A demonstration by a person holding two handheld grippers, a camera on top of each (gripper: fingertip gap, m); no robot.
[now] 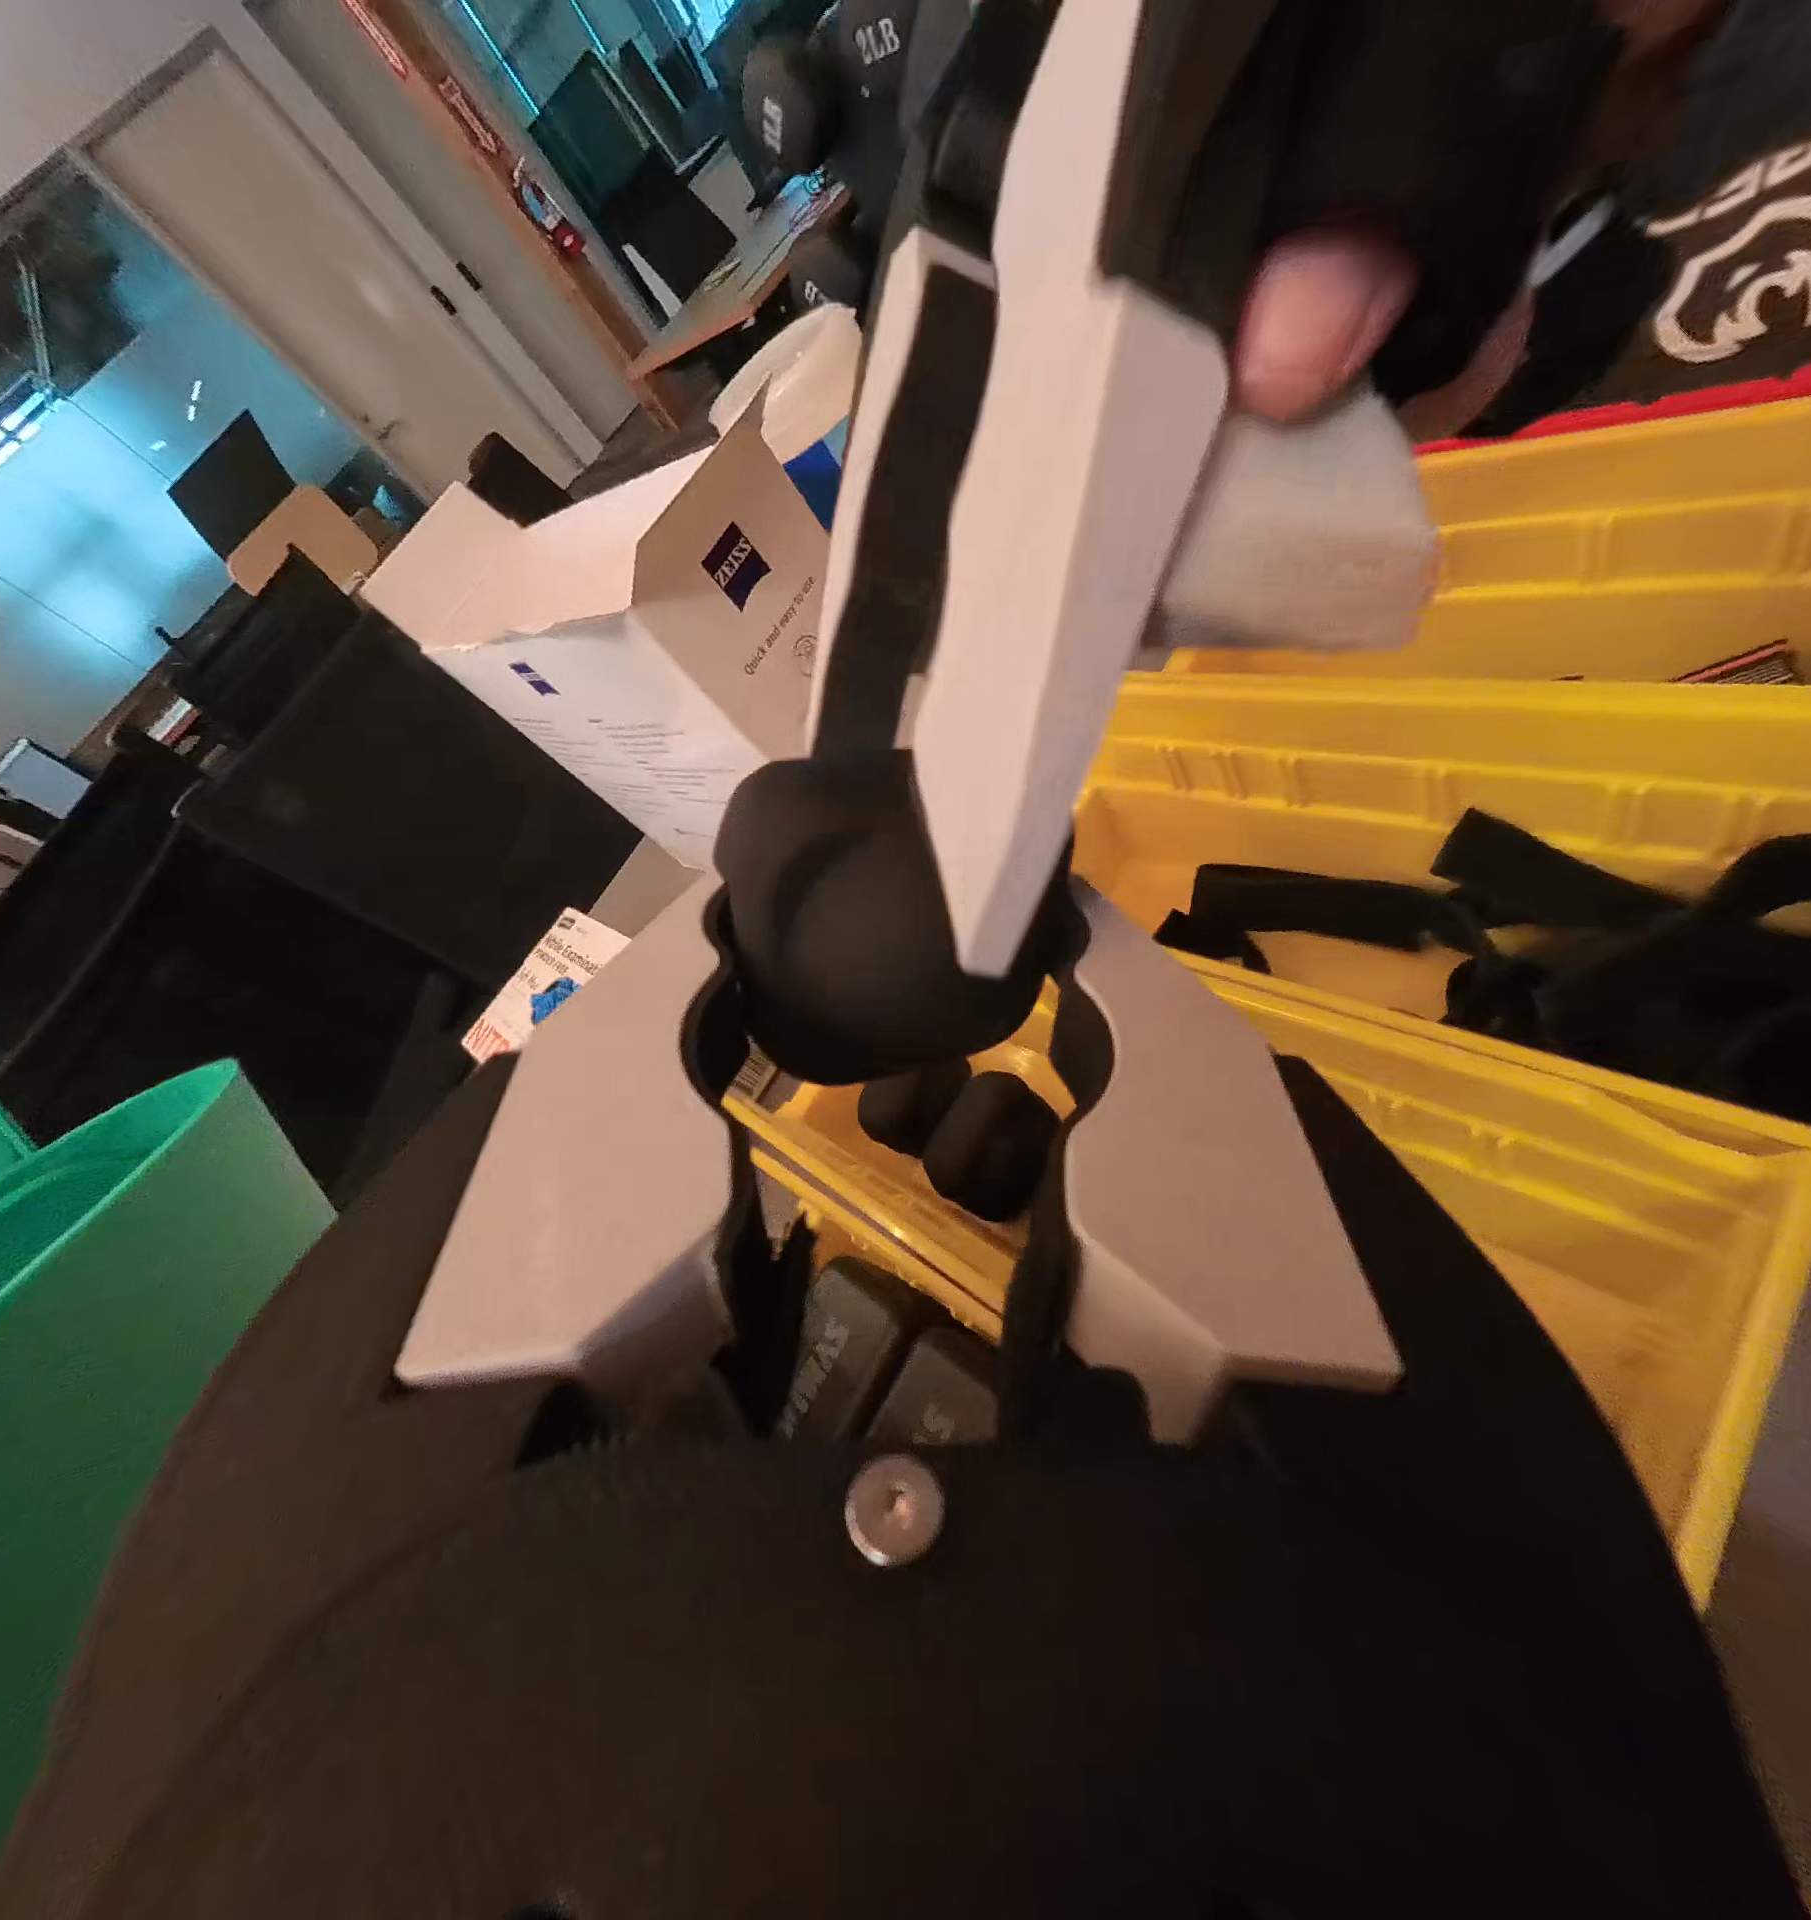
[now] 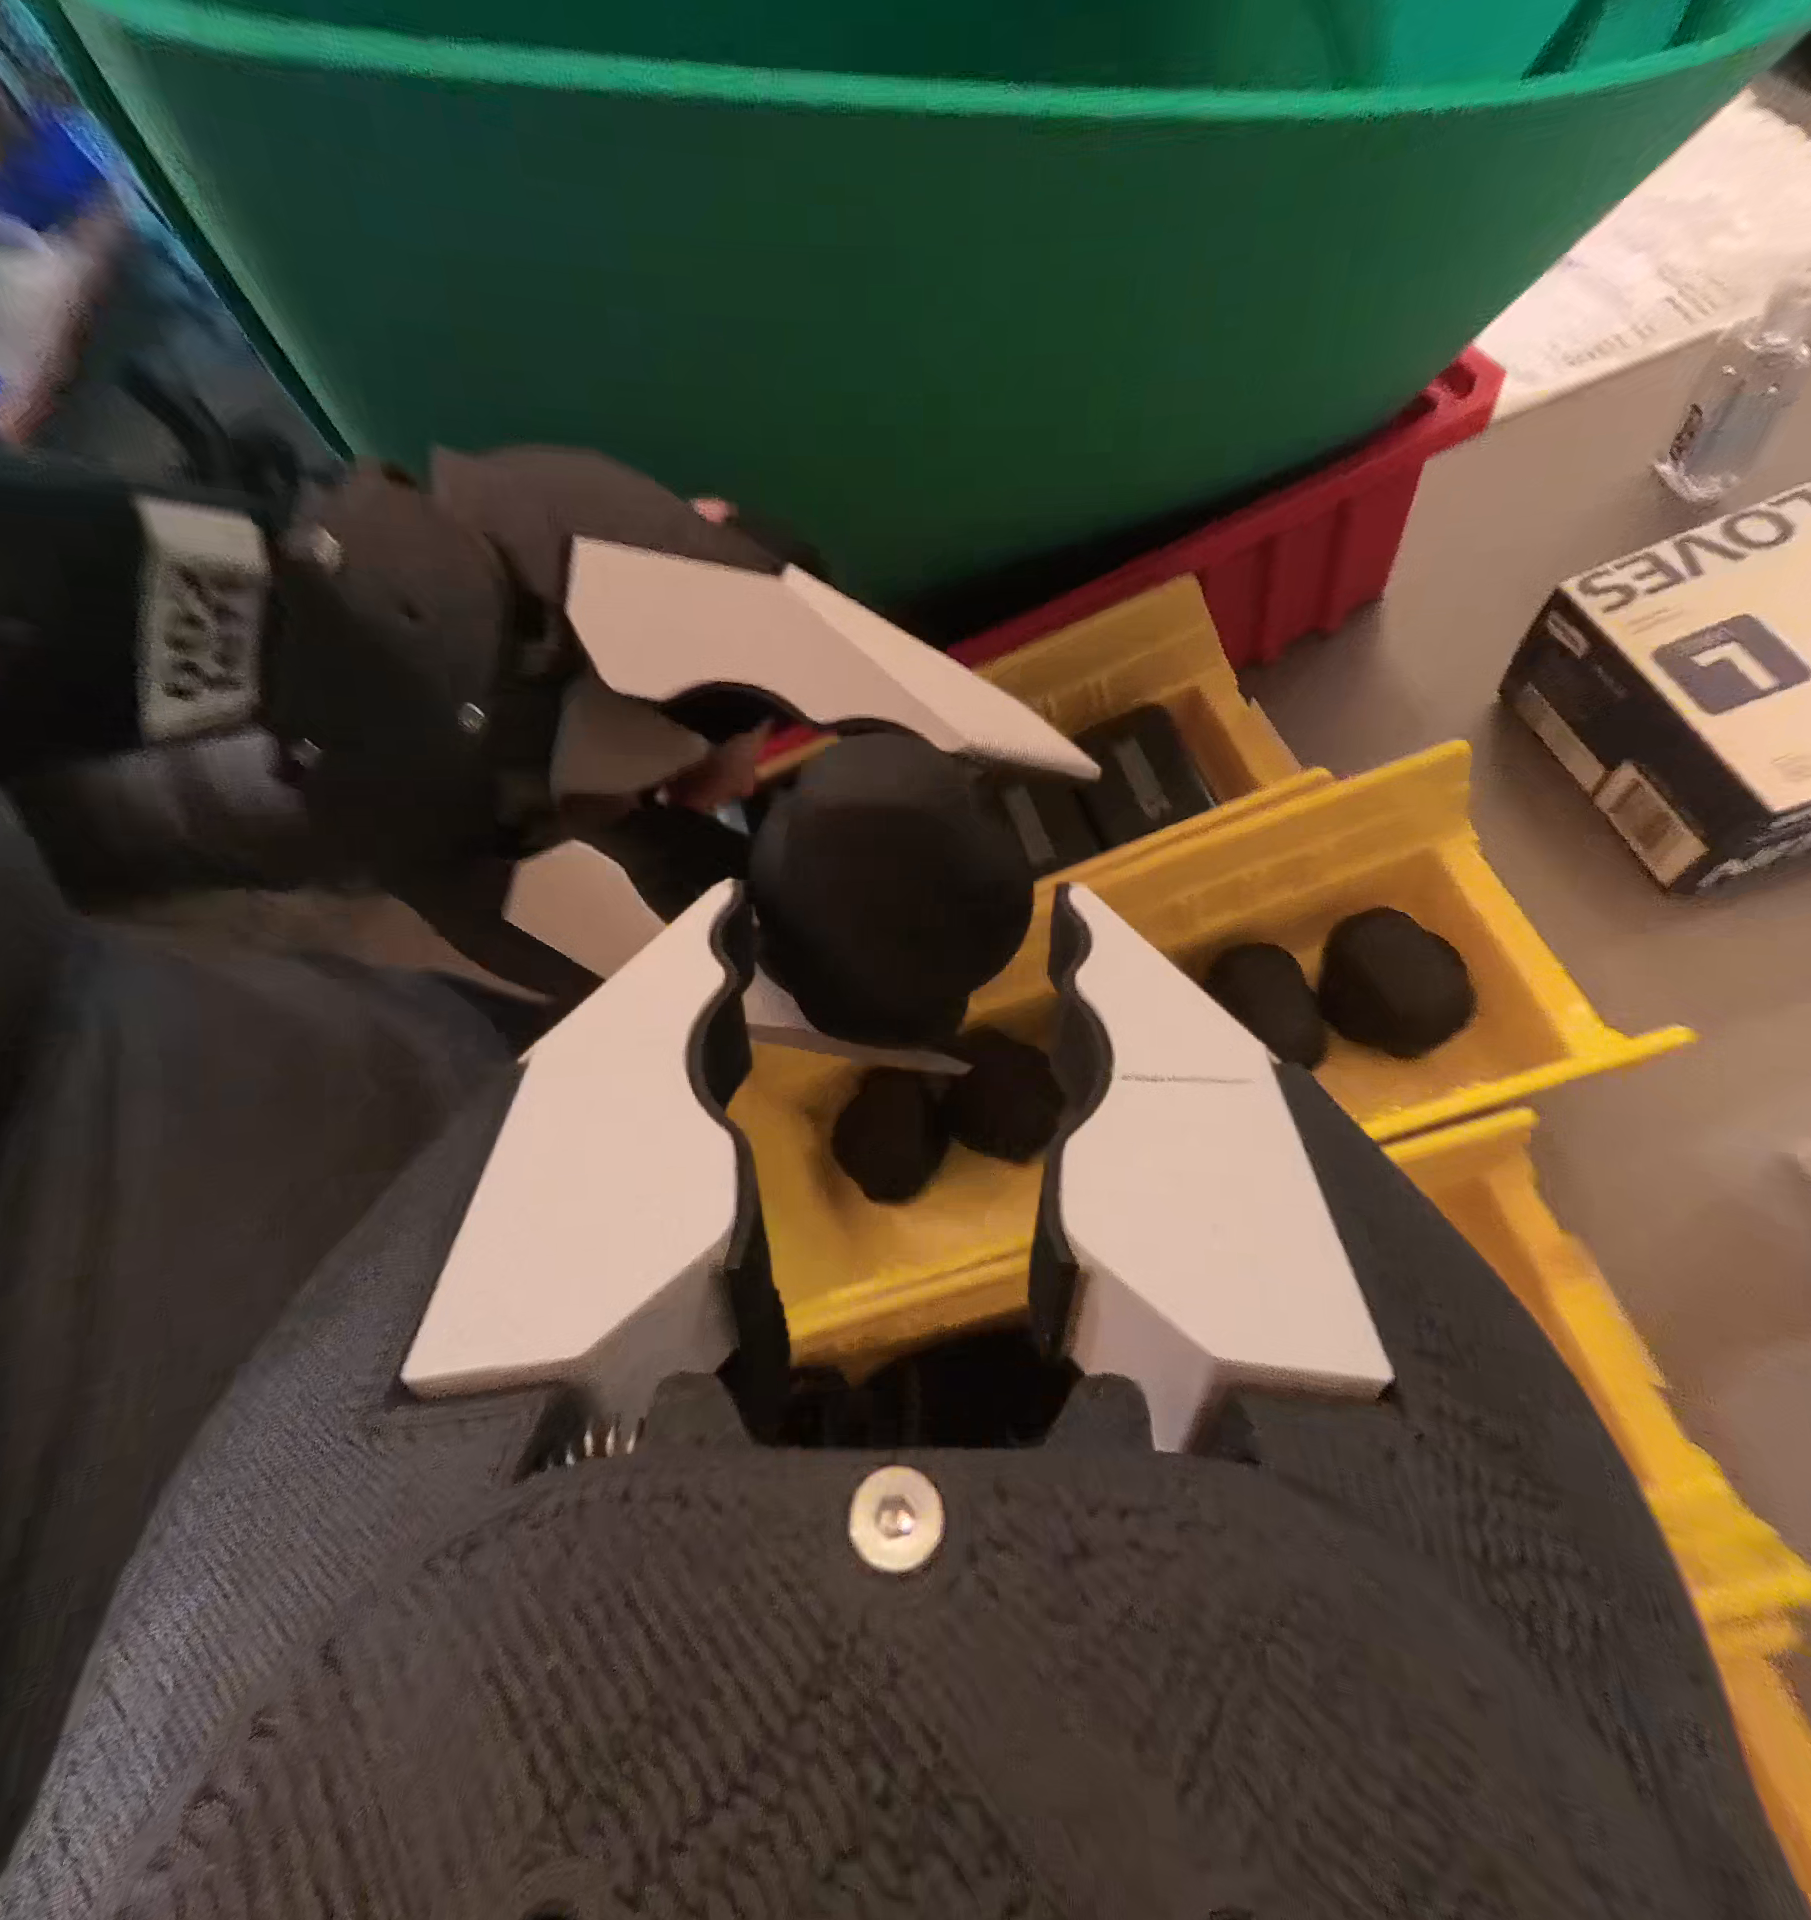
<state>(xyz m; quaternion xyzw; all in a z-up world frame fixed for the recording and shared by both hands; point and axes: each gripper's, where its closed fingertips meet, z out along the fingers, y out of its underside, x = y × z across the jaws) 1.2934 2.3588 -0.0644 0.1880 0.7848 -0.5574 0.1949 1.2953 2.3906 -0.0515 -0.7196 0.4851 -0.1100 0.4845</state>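
At left, a green tub point(image 1: 101, 1299) is seen. A black ball point(image 1: 839, 935) is clamped at the fingertips of the left gripper point(image 1: 896, 909), above a yellow tray point(image 1: 1503, 1174). It is flanked by the right gripper point(image 2: 901, 894), whose squeeze cannot be told. A deeper seat would likely be steadier.

Grey desk point(image 2: 1659, 1226) carries yellow compartment trays point(image 2: 1483, 1049), a red bin point(image 2: 1327, 561) beside a big green tub point(image 2: 880, 343), a black-and-white glove box point(image 2: 1711, 717) off to one side, a small clear bottle point(image 2: 1732, 416) and a white carton point(image 1: 610, 613).
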